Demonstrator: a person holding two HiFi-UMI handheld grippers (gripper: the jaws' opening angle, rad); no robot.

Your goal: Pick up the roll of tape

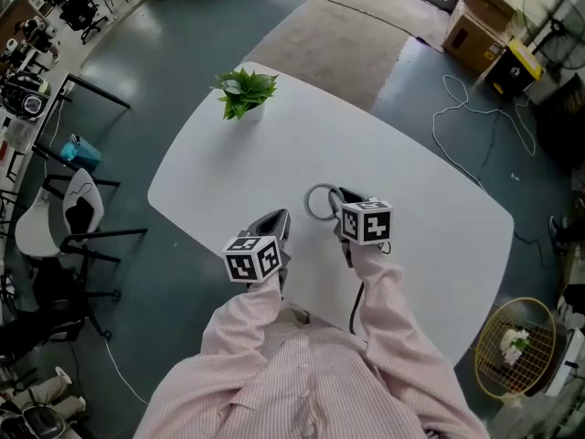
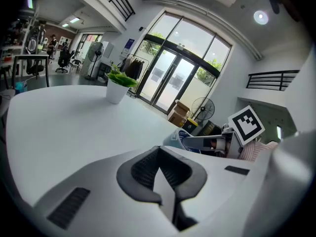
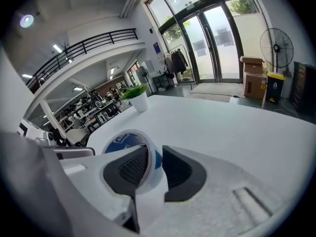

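Now I'm pinching the thin wall of the tape roll [image 3: 122,143] at twelve o'clock with the right gripper [image 3: 153,156], left gripper [image 2: 159,166] closed empty, risking it swivelling loose.

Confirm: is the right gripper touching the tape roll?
Touching. The right gripper view shows the right gripper with its pads pressed on the wall of the tape roll, one inside the ring, one outside, with no gap.
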